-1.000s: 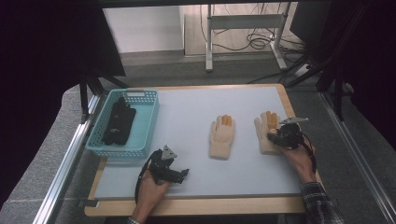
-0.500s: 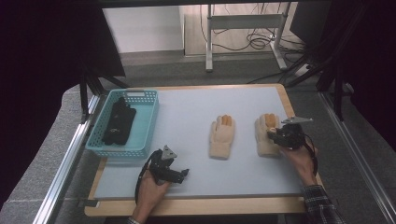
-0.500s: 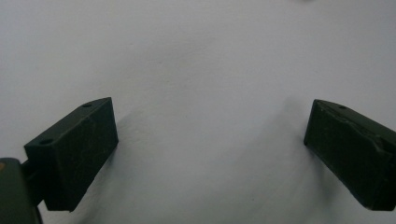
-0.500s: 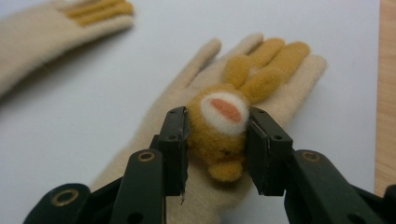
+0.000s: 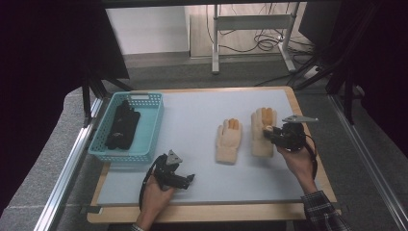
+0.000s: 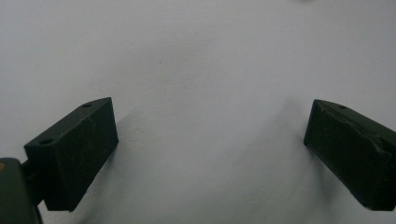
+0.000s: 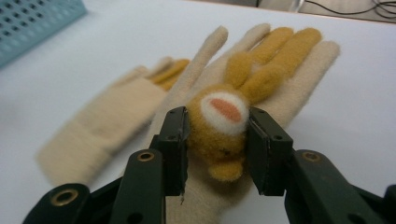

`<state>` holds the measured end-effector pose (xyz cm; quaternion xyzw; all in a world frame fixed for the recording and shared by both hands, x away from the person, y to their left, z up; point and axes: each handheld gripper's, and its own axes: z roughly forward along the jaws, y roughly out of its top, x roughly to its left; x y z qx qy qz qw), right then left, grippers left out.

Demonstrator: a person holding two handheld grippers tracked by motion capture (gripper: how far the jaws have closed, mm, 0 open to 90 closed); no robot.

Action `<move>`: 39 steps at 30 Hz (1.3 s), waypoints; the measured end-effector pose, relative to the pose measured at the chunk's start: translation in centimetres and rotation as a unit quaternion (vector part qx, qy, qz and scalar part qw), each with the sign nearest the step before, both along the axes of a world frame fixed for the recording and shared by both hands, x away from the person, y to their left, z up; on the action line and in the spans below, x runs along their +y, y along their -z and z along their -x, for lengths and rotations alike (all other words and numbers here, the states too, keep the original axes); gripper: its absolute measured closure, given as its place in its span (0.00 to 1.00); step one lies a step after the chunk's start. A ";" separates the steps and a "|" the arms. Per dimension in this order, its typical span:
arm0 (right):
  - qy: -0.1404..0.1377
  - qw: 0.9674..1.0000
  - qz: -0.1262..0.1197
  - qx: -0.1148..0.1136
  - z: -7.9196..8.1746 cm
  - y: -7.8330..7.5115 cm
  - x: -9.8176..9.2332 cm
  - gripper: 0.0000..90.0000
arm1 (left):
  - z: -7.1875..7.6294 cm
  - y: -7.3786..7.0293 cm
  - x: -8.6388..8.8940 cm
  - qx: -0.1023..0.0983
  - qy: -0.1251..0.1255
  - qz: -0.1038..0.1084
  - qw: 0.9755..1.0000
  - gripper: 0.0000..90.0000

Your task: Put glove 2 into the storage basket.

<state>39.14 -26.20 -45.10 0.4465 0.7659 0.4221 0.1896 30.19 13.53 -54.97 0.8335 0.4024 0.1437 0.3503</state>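
The right hand-held gripper [image 7: 217,135] has its jaws partly closed and pinching the plush yellow animal patch on the back of the right glove [image 7: 280,70]; they have just been closing on it. That glove lies on the surface [image 5: 192,120] near its right edge, just beside the left glove [image 5: 228,141]. The grip is on the raised patch, not the knit body, so I would judge a slow, straight lift best, keeping the squeeze firm, since the cuff will hang and swing. Carry it over the left glove without dragging it if it is bound for the basket [image 5: 149,139], which already holds something dark [image 5: 123,125].

The left hand-held gripper [image 6: 210,154] has its jaws spread wide over bare surface with nothing between them, resting near the front edge.

The cuff of the held glove is hidden below the jaws in the right gripper view, and the hand covers part of it from above. What the dark thing in the basket is cannot be made out
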 end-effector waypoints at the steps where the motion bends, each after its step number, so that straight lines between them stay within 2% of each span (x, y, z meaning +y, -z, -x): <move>1: -0.002 1.000 -0.006 0.001 0.1 -0.2 0.6 0.67 | 0.0 0.0 0.0 0.000 0.000 0.000 1.000 0.03; 10: -0.011 0.999 -0.032 0.017 0.4 -0.3 6.0 0.67 | 0.0 0.0 0.0 0.000 0.000 0.000 1.000 0.03; 15: 0.000 0.999 -0.033 0.027 0.3 0.3 8.8 0.67 | 0.0 0.0 0.0 -0.001 0.000 0.000 1.000 0.03; 19: 0.012 0.999 -0.029 0.037 0.0 1.3 10.2 0.67 | 0.0 0.0 0.0 -0.001 0.001 -0.001 1.000 0.03; 25: 0.031 0.998 -0.025 0.054 -0.5 3.5 10.8 0.66 | 0.0 0.0 0.0 0.000 0.000 0.000 1.000 0.03; 29: 0.023 0.998 -0.020 0.060 -0.7 4.6 10.7 0.56 | 0.0 0.0 0.0 0.000 0.000 0.000 1.000 0.03; 32: 0.008 0.998 -0.026 0.053 -0.7 4.0 10.1 0.50 | 0.0 0.0 0.0 0.000 -0.001 0.000 1.000 0.03; 36: -0.007 0.999 -0.010 0.030 -0.4 2.7 8.6 0.48 | 0.0 0.0 0.0 0.000 0.000 0.000 1.000 0.03; 37: -0.012 1.000 -0.004 0.029 -0.3 2.5 8.1 0.50 | 0.0 0.0 0.0 0.000 0.000 0.000 1.000 0.03; 39: -0.024 0.999 0.012 0.028 -0.1 2.5 7.3 0.61 | 0.0 0.0 0.0 0.000 0.000 0.000 1.000 0.03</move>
